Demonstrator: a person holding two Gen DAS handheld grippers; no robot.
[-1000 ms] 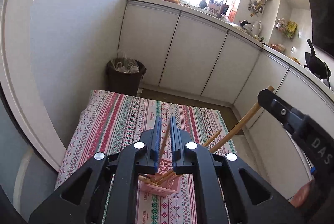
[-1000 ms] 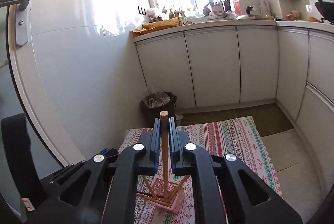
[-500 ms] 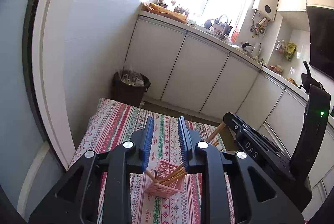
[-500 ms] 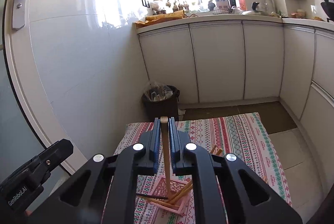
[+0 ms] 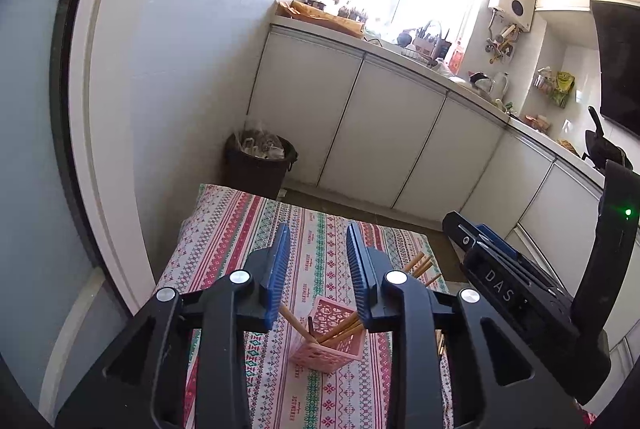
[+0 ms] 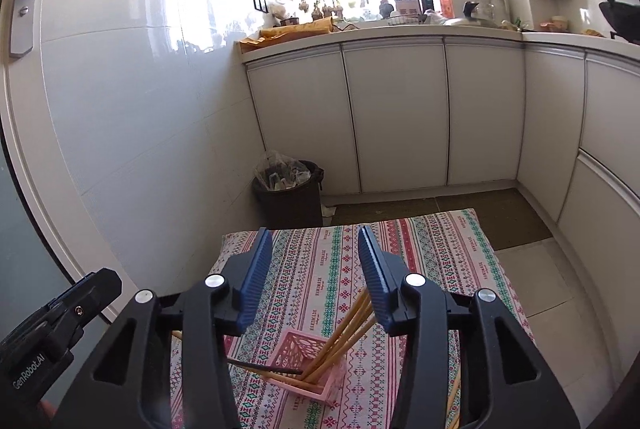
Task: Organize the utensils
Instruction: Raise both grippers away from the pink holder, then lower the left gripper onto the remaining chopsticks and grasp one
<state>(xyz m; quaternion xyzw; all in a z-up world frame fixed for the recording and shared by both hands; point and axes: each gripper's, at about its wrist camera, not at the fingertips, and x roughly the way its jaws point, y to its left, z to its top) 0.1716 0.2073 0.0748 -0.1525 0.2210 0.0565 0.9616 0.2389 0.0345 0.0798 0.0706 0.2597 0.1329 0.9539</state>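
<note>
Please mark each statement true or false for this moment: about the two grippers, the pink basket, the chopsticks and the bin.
1. The right gripper has its jaws shut on a chopstick. False: the jaws stand open and hold nothing.
2. The wooden chopsticks stand leaning inside the pink basket. True.
3. The pink basket rests on the floor beside the dark trash bin. False: it rests on the patterned tablecloth.
4. The left gripper has open jaws, with nothing between them. True.
5. The trash bin is empty. False: crumpled waste shows at its top.
</note>
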